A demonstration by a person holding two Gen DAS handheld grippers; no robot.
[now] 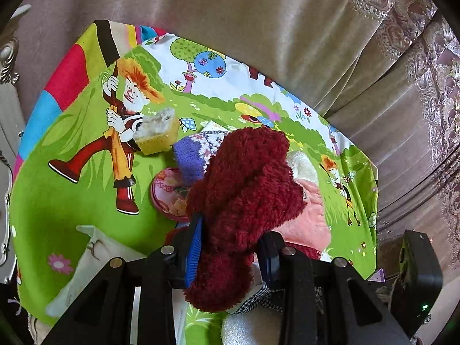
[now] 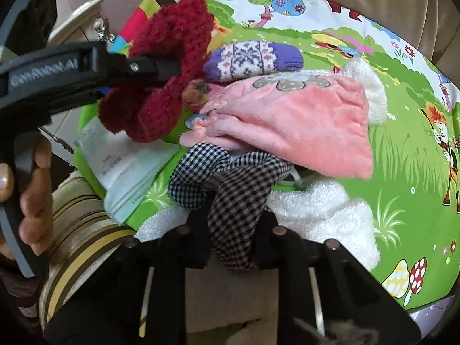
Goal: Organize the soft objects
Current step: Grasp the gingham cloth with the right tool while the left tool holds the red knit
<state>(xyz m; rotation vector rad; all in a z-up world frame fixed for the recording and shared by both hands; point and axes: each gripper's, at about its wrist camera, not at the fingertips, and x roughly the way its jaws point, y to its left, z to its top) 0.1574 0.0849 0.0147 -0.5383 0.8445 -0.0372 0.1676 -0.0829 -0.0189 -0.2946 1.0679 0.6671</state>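
A dark red fuzzy knit piece hangs lifted above the pile, and my left gripper is shut on its lower part. The right wrist view shows that gripper from the side, clamped on the red knit, with a hand on its handle. My right gripper is shut on a black-and-white checkered cloth at the pile's near edge. In the pile lie a pink plush cloth, a purple patterned knit and a white fluffy towel.
The table is covered by a bright cartoon cloth. On it sit a yellow sponge block, a round pink tin and a pale plastic packet. Beige curtains hang behind the table.
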